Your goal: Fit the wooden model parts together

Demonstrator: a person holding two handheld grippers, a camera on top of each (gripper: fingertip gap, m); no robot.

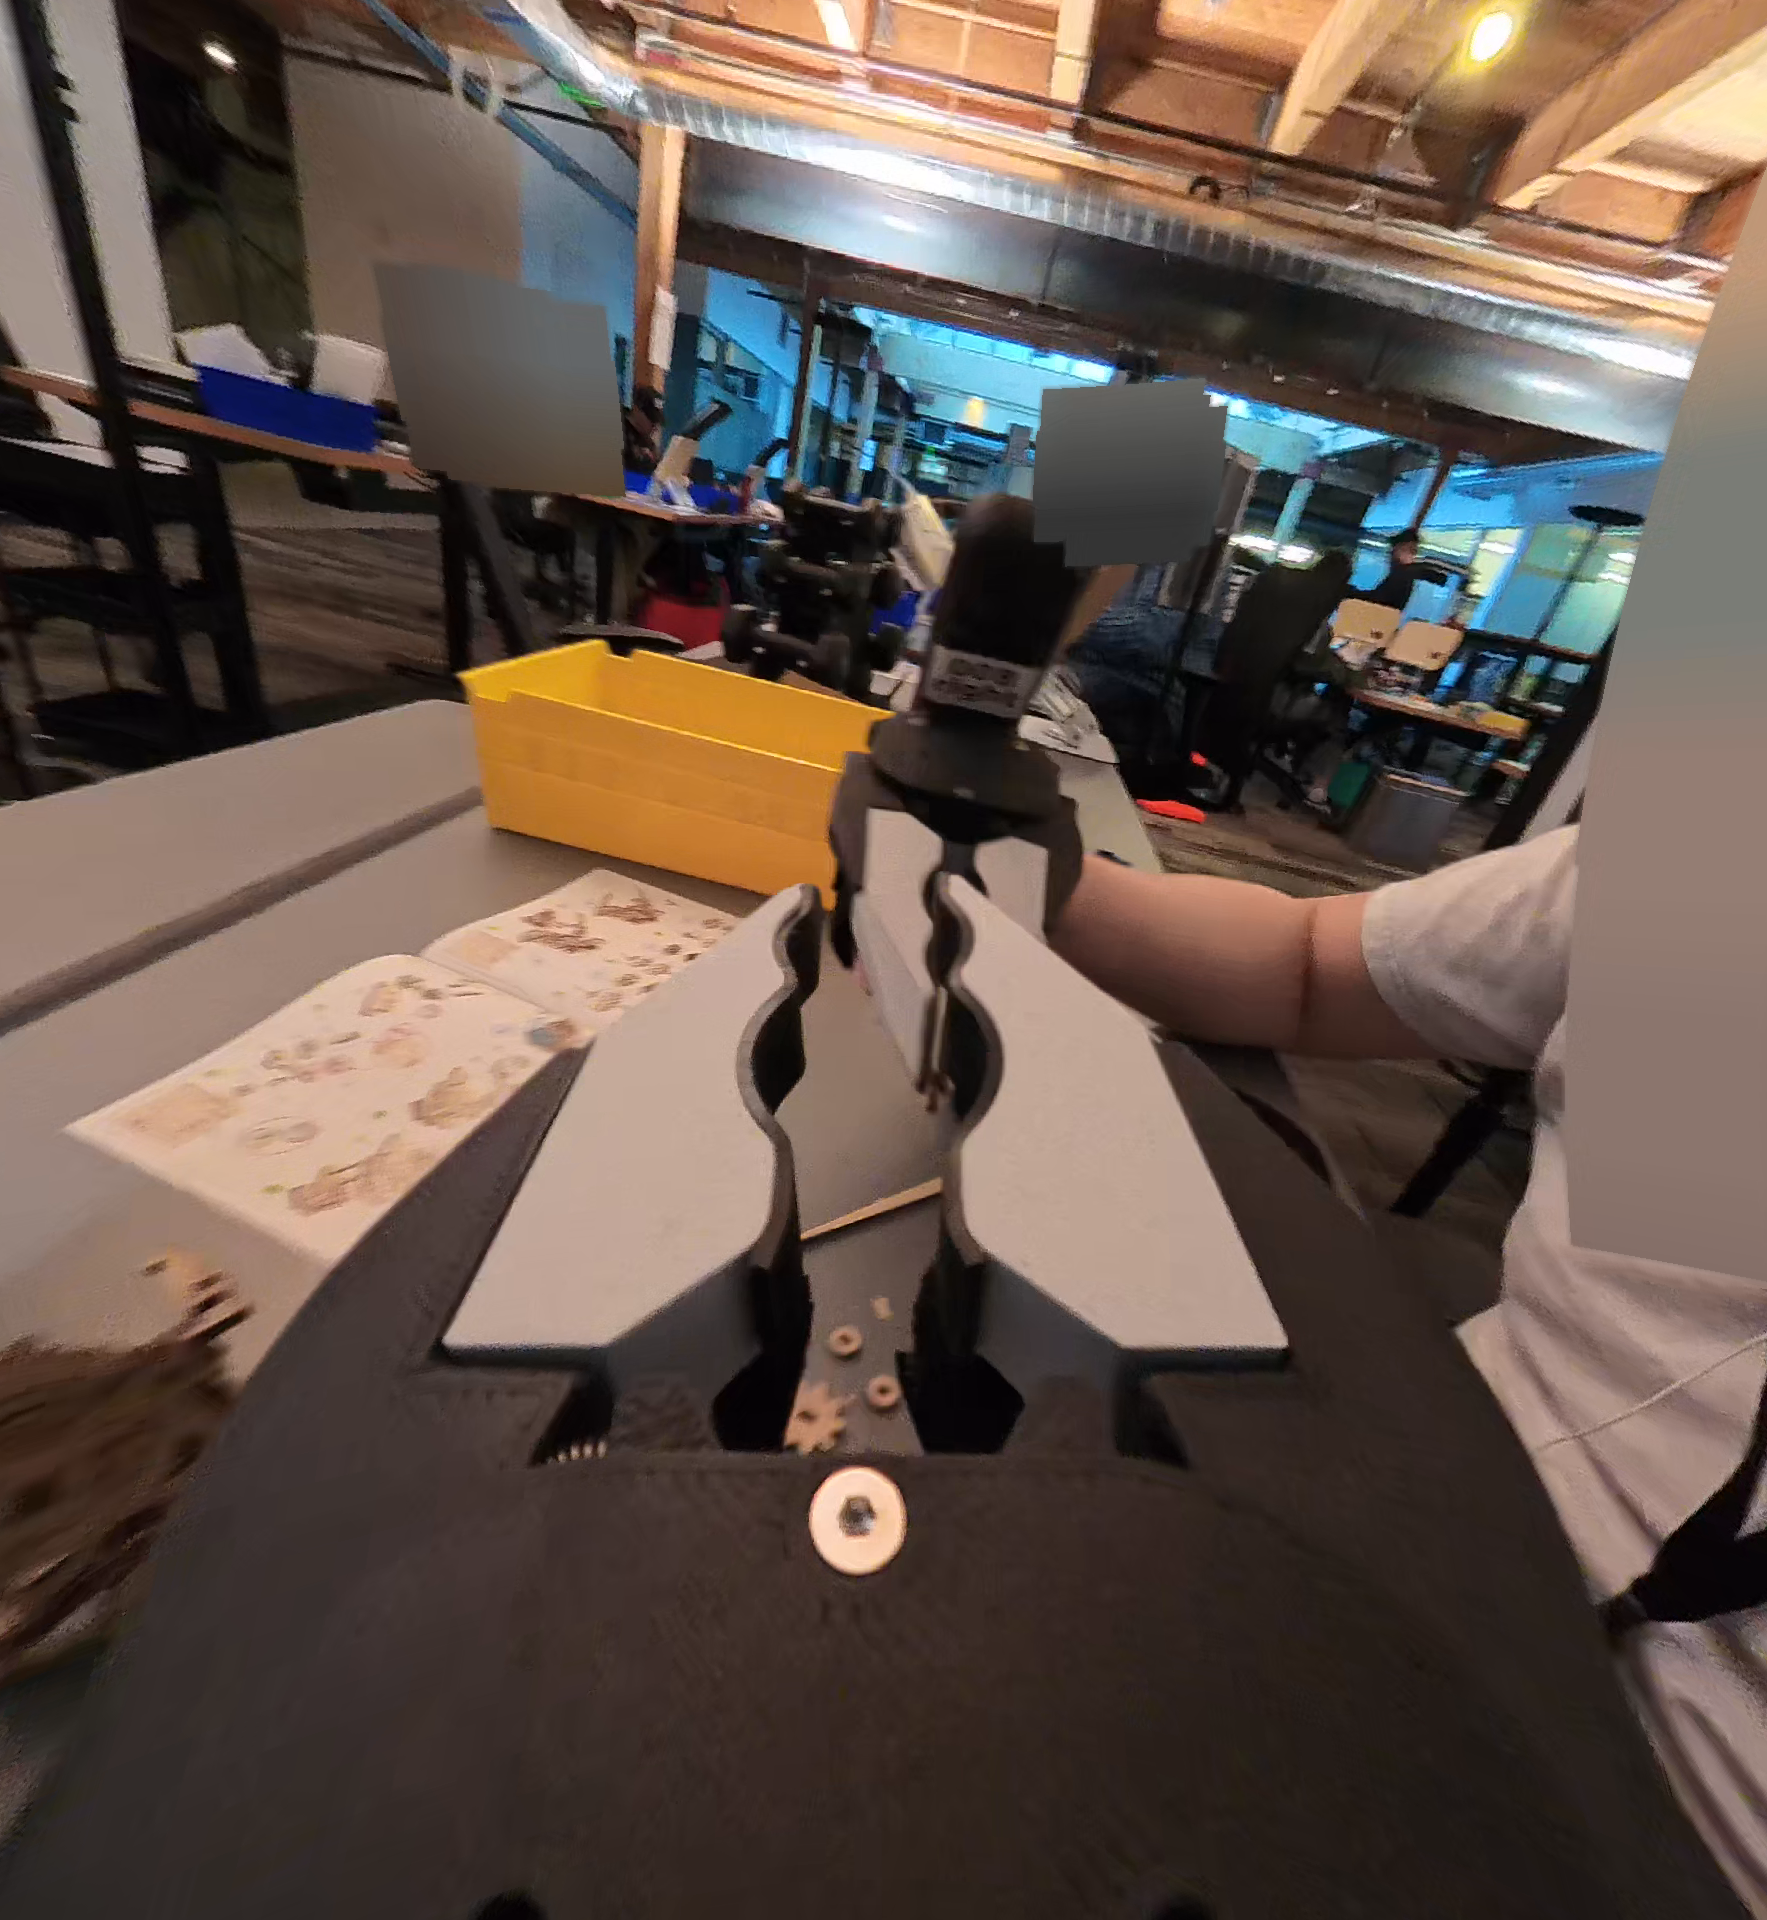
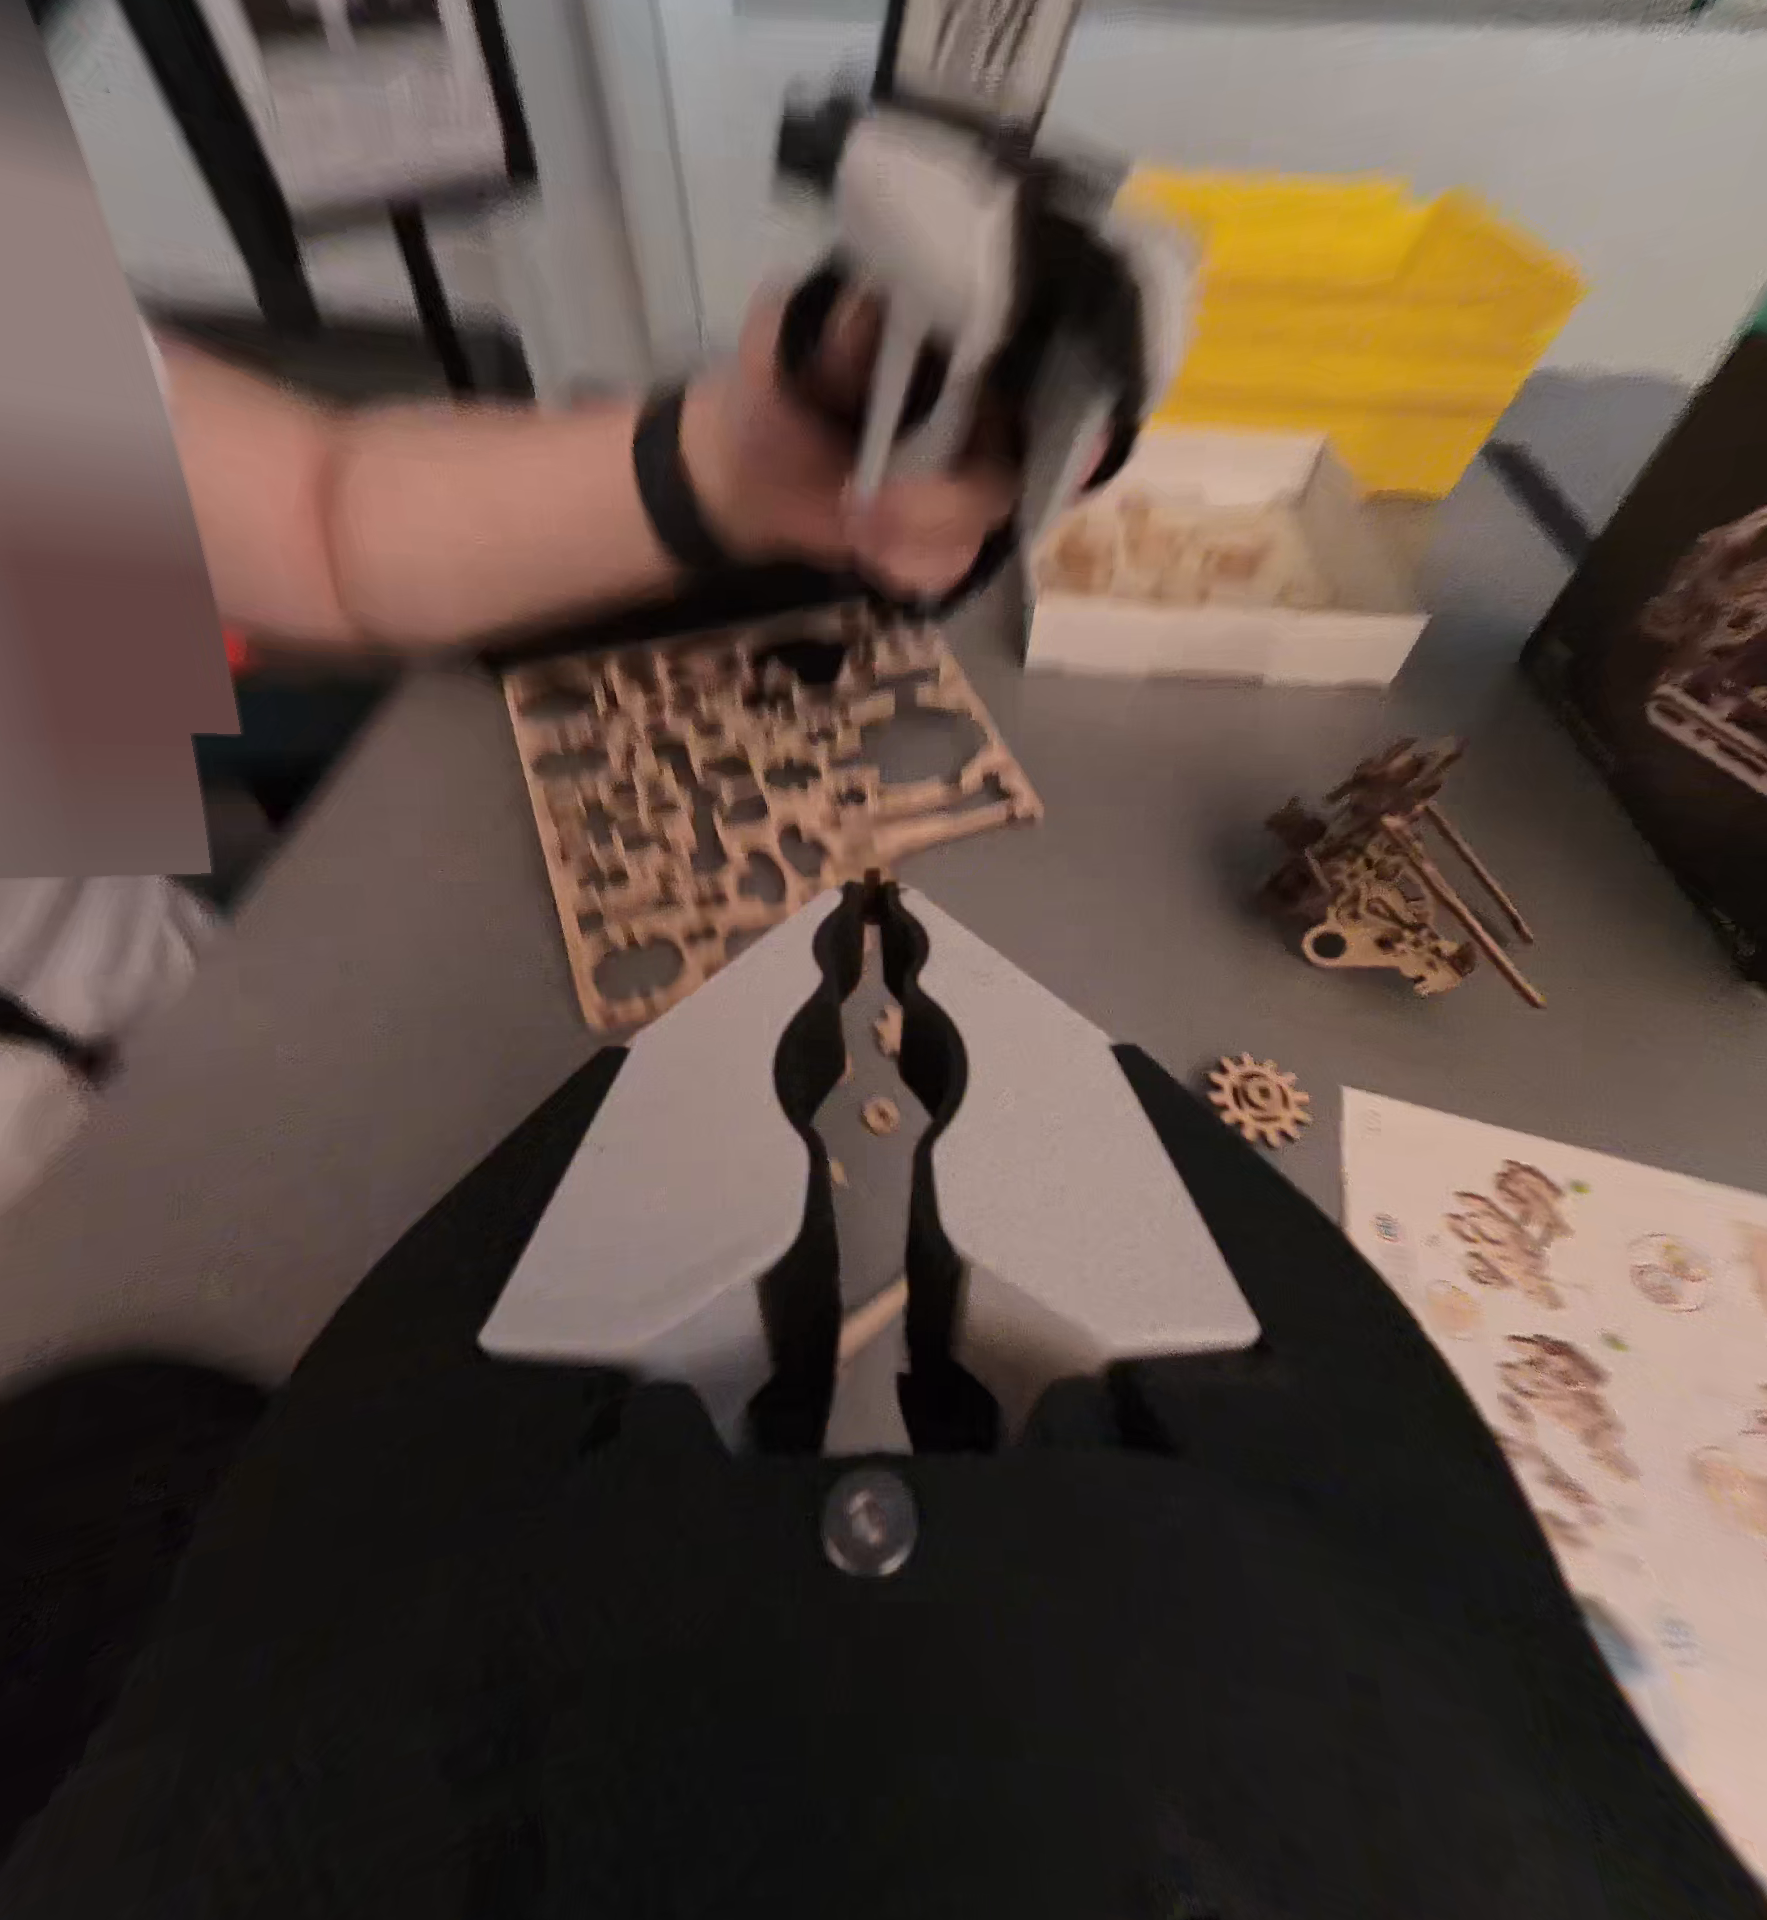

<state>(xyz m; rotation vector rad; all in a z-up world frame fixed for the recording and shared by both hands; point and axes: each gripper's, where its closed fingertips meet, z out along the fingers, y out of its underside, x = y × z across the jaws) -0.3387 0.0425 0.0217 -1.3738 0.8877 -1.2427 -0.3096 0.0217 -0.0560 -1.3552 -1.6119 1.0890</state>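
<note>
Two containers noted: yellow bin [image 1: 650, 769] beyond our left gripper [image 1: 874, 914], contents hidden; white box [image 2: 1211, 582] of pale wooden pieces beyond right gripper [image 2: 871, 896]. Left jaws slightly parted, empty; right pinching a small wooden part [image 2: 871, 881].

Left gripper [image 1: 871, 920] jaws parted, empty; right gripper [image 1: 926, 1049] at 12 o'clock pinching small wooden part [image 1: 934, 1081]; yellow bin [image 1: 650, 764] beyond.

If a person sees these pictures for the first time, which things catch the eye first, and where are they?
The right hand-held gripper fills the near foreground, its tips pinching a thin wooden stick above the grey table. Just beyond it lies a punched-out wooden parts sheet, with the half-built wooden model to the right of it. A bright yellow bin stands at the table's far side.
</note>
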